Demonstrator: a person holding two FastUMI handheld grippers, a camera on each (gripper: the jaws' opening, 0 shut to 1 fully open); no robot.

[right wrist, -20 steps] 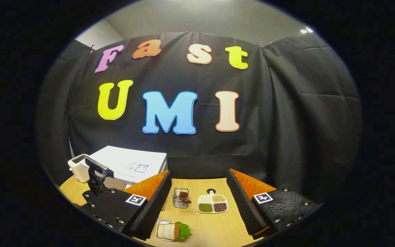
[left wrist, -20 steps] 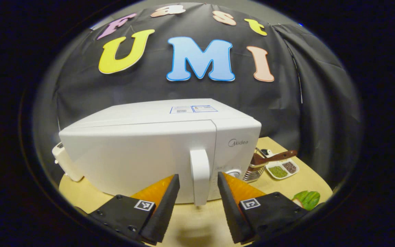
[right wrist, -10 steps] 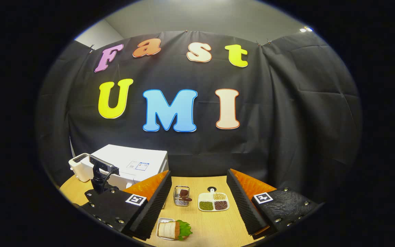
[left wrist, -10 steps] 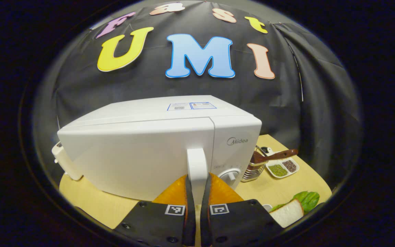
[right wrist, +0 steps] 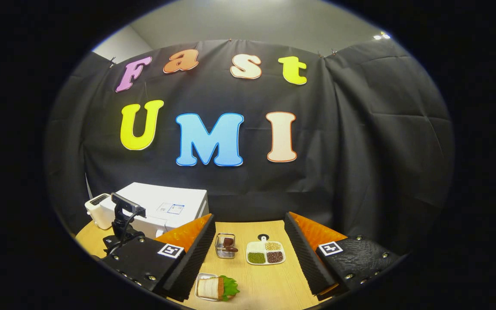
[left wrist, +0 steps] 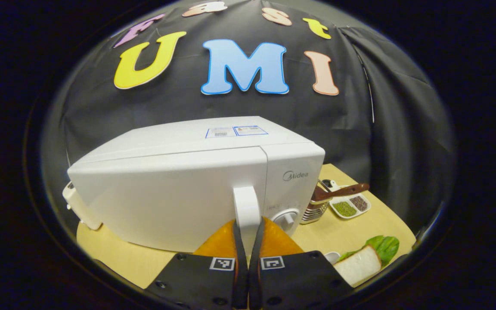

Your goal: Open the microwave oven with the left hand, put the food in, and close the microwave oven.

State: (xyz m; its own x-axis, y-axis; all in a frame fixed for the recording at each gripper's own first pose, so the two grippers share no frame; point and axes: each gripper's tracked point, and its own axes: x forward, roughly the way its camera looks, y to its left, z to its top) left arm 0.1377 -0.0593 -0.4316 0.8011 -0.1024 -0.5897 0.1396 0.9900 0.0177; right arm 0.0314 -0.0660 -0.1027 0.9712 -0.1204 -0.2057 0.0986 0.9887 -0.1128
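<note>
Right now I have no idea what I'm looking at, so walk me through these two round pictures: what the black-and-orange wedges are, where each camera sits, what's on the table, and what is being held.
There is no robot arm. A person carries one pair of tongs in each hand, and a fisheye camera rides on each pair, looking forward along its two black-and-orange fingers.

In the left gripper view, the left tongs are closed on the handle of the white microwave, whose door looks shut.

In the right gripper view, the right tongs are open and hold nothing, above the wooden table.

On the table are a sandwich with a green leaf in a small tray, a wire basket, a divided dish of beans and, left of the microwave, a toaster.
</note>
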